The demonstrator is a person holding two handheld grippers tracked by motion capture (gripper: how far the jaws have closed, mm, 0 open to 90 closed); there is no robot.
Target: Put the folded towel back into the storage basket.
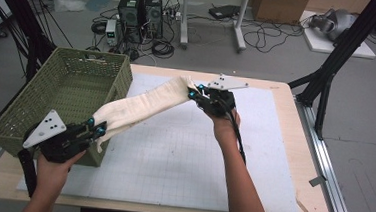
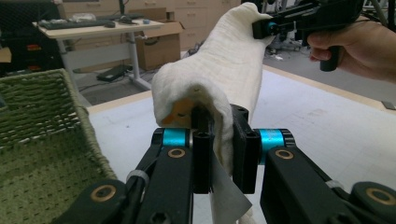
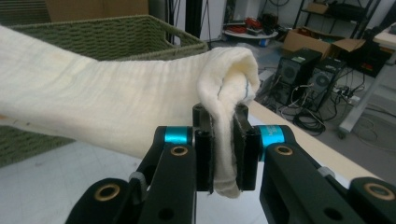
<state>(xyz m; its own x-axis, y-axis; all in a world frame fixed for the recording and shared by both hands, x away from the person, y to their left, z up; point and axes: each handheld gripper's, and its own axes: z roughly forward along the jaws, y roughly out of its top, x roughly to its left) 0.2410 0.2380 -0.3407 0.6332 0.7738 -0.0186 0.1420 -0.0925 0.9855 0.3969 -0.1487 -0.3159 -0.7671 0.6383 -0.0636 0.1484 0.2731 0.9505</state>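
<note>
A long cream-white woven cloth [image 1: 143, 105] hangs in the air above the counter, stretched between the two claws and sagging a little along its length. It runs from near the front corner of the basket at the lower left up toward the middle of the counter's far side. In the high view its lower edge passes just in front of the basket's near right corner.

The left claw [image 1: 96, 126] has its jaws closed on the cloth's lower end; in the left gripper view the fabric [image 2: 219, 79] bunches over the jaw tips, and a thin flap of it hangs down between the two black jaws. The right claw [image 1: 195, 92] is likewise clamped on the upper end, and in the right gripper view a folded wad of cloth [image 3: 226, 107] is pinched between the jaws and droops just below them.

The person's left hand [image 1: 53, 169] holds its tool at the counter's near left, and the right hand [image 1: 224, 126] holds the other near the centre, forearm reaching in from the bottom edge.

A rectangular olive-green woven basket [image 1: 106, 60] sits on the left part of the counter. A white gridded mat [image 1: 182, 160] covers most of the light wooden counter [image 1: 303, 144].
</note>
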